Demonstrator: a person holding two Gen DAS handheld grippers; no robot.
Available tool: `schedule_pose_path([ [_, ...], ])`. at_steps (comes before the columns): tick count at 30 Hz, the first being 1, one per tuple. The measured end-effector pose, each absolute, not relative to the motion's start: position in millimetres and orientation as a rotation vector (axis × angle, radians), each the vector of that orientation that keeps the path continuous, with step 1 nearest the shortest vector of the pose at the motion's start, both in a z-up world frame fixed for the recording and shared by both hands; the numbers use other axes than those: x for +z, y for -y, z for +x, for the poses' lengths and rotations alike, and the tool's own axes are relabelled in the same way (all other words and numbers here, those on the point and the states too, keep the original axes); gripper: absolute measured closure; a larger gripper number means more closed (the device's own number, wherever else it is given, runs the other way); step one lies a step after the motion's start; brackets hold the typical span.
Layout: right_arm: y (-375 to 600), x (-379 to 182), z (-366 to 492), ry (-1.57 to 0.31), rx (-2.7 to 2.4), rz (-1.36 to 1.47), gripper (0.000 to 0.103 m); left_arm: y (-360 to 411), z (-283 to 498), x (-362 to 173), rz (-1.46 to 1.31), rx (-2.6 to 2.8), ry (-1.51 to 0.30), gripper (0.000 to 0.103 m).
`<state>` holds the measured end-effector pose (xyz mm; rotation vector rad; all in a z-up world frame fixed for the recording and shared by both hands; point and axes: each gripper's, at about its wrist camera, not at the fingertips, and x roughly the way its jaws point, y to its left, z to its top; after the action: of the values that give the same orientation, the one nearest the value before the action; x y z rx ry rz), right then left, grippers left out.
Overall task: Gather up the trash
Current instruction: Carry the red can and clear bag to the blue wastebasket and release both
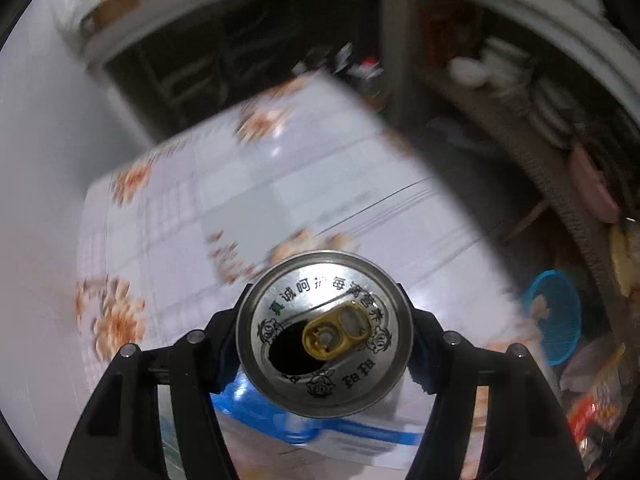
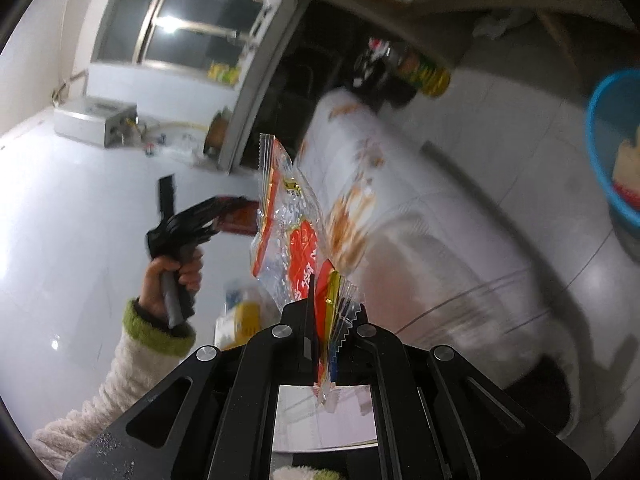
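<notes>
The can [image 1: 325,334] sits between my left gripper's [image 1: 325,344] pads, its opened top with the gold tab facing the camera; the pads press its sides, so I have it gripped, up off the table [image 1: 256,184]. The wrapper [image 2: 294,236], clear plastic with red and yellow print, stands up out of my right gripper [image 2: 334,336], whose jaws are pinched tight on its crimped lower edge. So both hands are loaded with one piece of trash each.

Below the can lies something blue and white [image 1: 320,428], too blurred for me to name. The table wears a white cloth with orange flowers. Past its far edge, on the floor, stands a blue bin [image 1: 556,316]; in the right view the same bin [image 2: 612,148] shows some yellow and red scraps already inside, so part of the collecting looks done.

My reckoning: picking up is finished for these two pieces, and what is left is carrying them over to the bin and dropping them in. Whether more trash remains on the table I cannot tell, as the views are smeared
</notes>
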<state>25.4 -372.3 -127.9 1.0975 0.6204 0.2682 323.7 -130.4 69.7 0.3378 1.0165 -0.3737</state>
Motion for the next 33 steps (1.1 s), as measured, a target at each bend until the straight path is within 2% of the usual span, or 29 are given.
schedule_pose_path([
  [4, 419.0, -126.2, -3.6, -0.522, 0.145, 1.136, 0.101, 185.5, 288.7, 90.3, 0.341, -0.545, -0.976, 0.039],
  [8, 463.6, -144.4, -31.7, -0.477, -0.005, 1.200, 0.101, 251.1, 253.4, 86.4, 0.340, -0.730, -1.005, 0.039],
  [13, 509.2, -190.6, -46.3, -0.544, -0.204, 1.224, 0.101, 334.2, 211.2, 51.7, 0.396, -0.873, -1.059, 0.039],
  [19, 549.8, -249.5, -22.3, -0.680, -0.361, 1.176, 0.100, 396.8, 184.5, 3.5, 0.427, -0.938, -1.153, 0.039],
  [22, 570.5, -285.6, -4.2, -0.748, -0.452, 1.135, 0.092, 413.3, 177.1, -16.3, 0.446, -0.942, -1.188, 0.039],
  [23, 577.5, -299.0, -3.5, -0.768, -0.496, 1.120, 0.074, 418.5, 174.9, -22.6, 0.449, -0.940, -1.199, 0.039],
  [25, 591.1, -330.3, 3.8, -0.839, -0.560, 1.091, 0.050, 424.2, 172.4, -31.2, 0.450, -0.940, -1.214, 0.039],
  [29, 601.1, -367.5, -15.7, -0.939, -0.687, 1.098, 0.046, 438.1, 161.8, -48.0, 0.467, -0.937, -1.242, 0.039],
  [33, 590.2, -350.6, -46.3, -0.885, -0.726, 1.029, 0.042, 452.1, 154.1, -65.4, 0.495, -0.929, -1.270, 0.039],
])
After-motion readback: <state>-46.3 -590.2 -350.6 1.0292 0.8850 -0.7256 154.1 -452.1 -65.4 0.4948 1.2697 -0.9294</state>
